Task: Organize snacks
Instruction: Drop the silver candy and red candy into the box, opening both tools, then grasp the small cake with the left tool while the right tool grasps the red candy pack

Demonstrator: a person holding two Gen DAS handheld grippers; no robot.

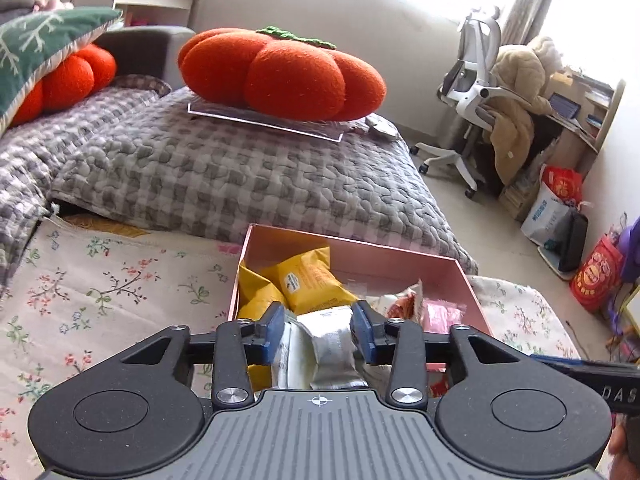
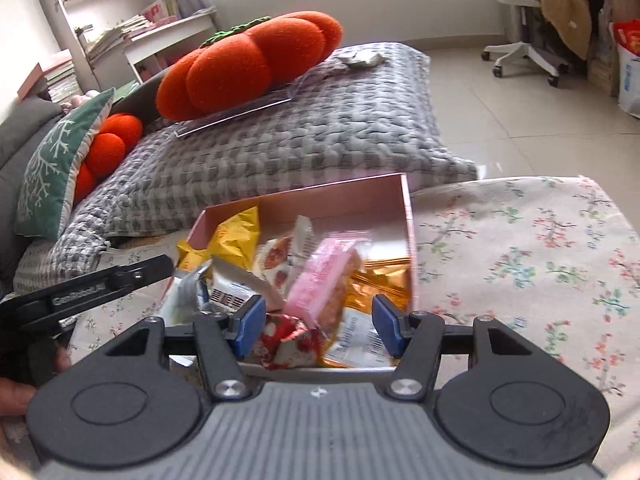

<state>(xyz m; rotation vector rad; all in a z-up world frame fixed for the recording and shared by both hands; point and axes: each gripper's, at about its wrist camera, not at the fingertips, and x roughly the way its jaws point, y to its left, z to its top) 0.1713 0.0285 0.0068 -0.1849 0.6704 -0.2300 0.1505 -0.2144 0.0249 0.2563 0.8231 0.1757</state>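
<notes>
A pink box [image 1: 360, 252] [image 2: 408, 216] sits on the flowered cloth and holds several snack packs. My left gripper [image 1: 318, 330] is low over its near left part, its blue pads on both sides of a white and silver pack [image 1: 332, 344]; a firm grip is not clear. Yellow packs [image 1: 308, 280] lie behind it. My right gripper [image 2: 318, 322] is open over the box's near edge. A blurred pink pack [image 2: 324, 280] is between and just beyond its pads, untouched. A red pack [image 2: 288, 336] and an orange-gold pack [image 2: 380, 280] lie below.
A grey checked quilt [image 1: 224, 168] lies behind the box, with an orange pumpkin cushion [image 1: 280, 72] on a clear sheet. A green pillow [image 1: 36, 48] is at the far left. An office chair [image 1: 472, 92] and bags [image 1: 596, 276] stand on the floor to the right.
</notes>
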